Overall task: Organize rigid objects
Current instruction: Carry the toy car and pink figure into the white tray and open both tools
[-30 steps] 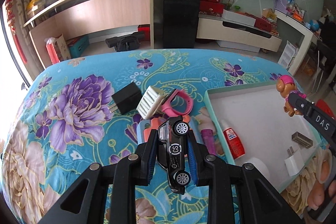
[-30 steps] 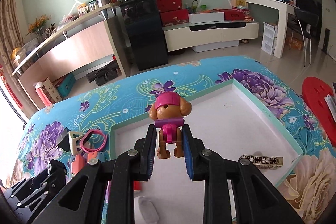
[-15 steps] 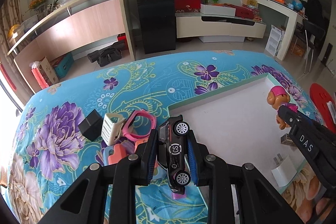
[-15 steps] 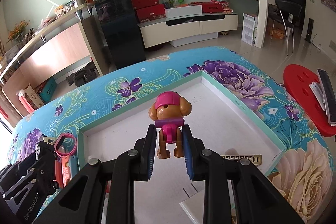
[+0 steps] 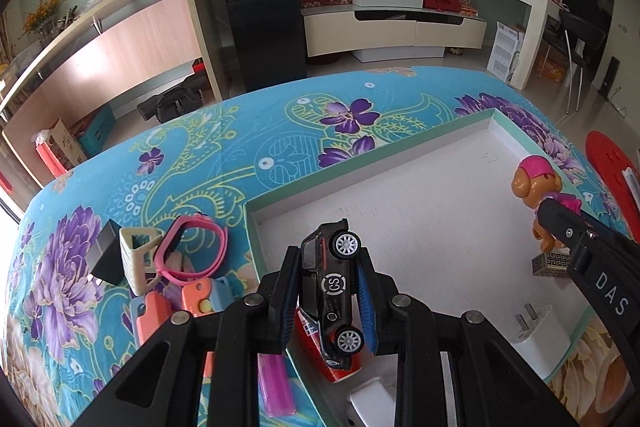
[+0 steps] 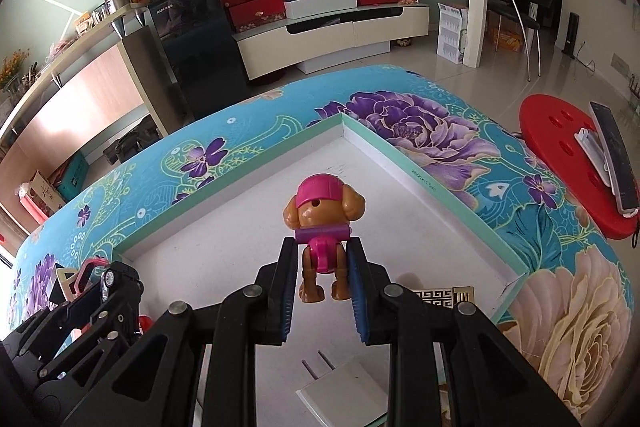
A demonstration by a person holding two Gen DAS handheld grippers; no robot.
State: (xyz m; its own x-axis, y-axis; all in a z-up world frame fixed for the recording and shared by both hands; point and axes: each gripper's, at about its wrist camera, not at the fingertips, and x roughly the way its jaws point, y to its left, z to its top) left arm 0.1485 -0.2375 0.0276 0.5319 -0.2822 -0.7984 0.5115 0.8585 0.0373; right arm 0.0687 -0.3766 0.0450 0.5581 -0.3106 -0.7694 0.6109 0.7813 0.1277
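Both grippers have swung over the shallow white mint-rimmed tray [image 5: 404, 143]: left gripper [image 5: 329, 297] clamps a black toy car [image 5: 330, 287] just inside its left edge, right gripper [image 6: 323, 281] clamps a brown pink-capped toy dog [image 6: 323, 223] above open floor.

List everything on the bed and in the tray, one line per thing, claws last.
toy car: 1, black, held over the tray's near-left corner
dog figure: 1, brown and pink, held over the tray
tray: 1, white with mint rim, on the floral cover
white plug: 1, white, in tray, near edge
patterned block: 1, gold and black, in tray
red tube: 1, in tray, under car
pink band: 1, left of tray
black adapter: 1, left of tray
cream holder: 1, beside adapter
left claw: black, shut on car
right claw: black, shut on dog
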